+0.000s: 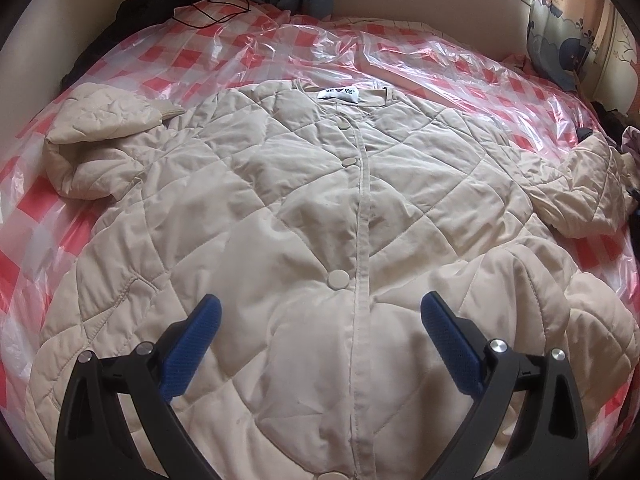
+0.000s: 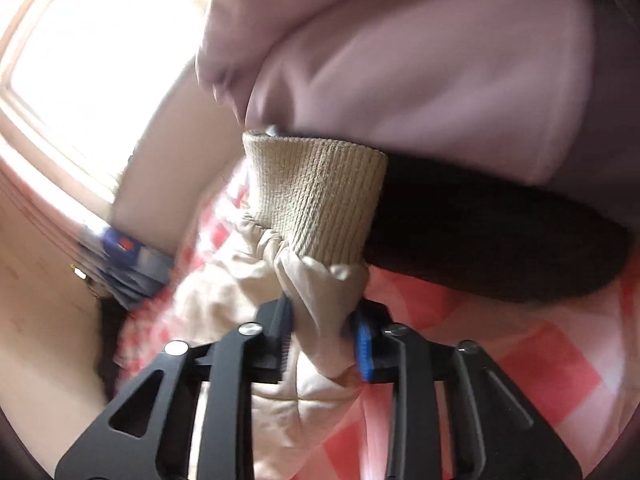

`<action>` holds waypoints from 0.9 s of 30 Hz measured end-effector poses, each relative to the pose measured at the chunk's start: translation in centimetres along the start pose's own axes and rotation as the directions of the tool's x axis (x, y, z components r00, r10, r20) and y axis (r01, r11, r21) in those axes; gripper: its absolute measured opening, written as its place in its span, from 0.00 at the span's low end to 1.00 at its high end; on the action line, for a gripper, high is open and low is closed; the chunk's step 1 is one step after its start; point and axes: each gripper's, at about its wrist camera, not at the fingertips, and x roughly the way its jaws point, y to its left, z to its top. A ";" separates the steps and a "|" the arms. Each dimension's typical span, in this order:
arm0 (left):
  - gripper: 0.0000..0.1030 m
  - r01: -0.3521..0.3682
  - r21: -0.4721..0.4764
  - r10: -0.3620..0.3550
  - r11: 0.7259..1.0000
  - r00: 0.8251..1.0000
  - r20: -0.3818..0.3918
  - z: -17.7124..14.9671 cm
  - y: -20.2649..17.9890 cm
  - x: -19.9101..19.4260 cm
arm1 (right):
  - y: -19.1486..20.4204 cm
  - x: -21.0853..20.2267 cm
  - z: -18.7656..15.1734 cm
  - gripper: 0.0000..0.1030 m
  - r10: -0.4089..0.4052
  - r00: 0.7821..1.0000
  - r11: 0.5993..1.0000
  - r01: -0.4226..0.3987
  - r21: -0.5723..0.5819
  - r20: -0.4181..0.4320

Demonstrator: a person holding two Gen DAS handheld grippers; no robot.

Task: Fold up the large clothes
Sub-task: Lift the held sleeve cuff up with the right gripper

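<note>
Between the blue pads (image 2: 362, 344) of the right gripper (image 2: 324, 340) lay a bunched fold of the cream sleeve (image 2: 320, 304), just below its ribbed knit cuff (image 2: 316, 196); the jaws stood narrow and pressed on the cloth from both sides. The cuff rose upright past the fingertips, against a dark garment (image 2: 480, 232) and a pale lilac one (image 2: 420, 72) behind it (the view was blurred, so finer detail could not be told). The gripper pointed somewhat downward over the red-and-white checked cover (image 2: 560, 376).

The left gripper (image 1: 320, 320) stood wide, its blue pads (image 1: 192, 344) well apart and holding nothing. It hung tilted steeply down above the lower front of the quilted cream jacket (image 1: 280, 208), one finger on each side of the button placket (image 1: 364, 240); whether the tips touched the fabric could not be told.

The jacket lay flat, face up and buttoned, on the bed (image 1: 160, 60), over a clear plastic sheet (image 1: 440, 64) spread on the checked cover. Its collar label (image 1: 338, 95) pointed toward the headboard. One sleeve (image 1: 100, 140) lay folded at the left of the view; the other ran out to the right edge.
</note>
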 end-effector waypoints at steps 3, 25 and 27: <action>0.93 0.002 0.006 -0.002 1.000 1.000 -0.002 0.0 -0.1 0.0 | -0.9 -0.6 0.0 0.29 -0.008 0.999 0.999 0.010 0.037 -0.051; 0.93 -0.007 0.013 0.007 1.000 1.000 -0.016 -0.1 -0.3 0.3 | 5.0 5.7 -1.8 0.08 0.088 0.984 0.985 -0.109 -0.131 -0.153; 0.93 -0.004 0.011 0.005 1.000 1.000 -0.016 -0.1 -0.3 0.4 | 7.0 3.6 -1.9 0.06 0.119 0.989 0.966 -0.135 -0.222 -0.084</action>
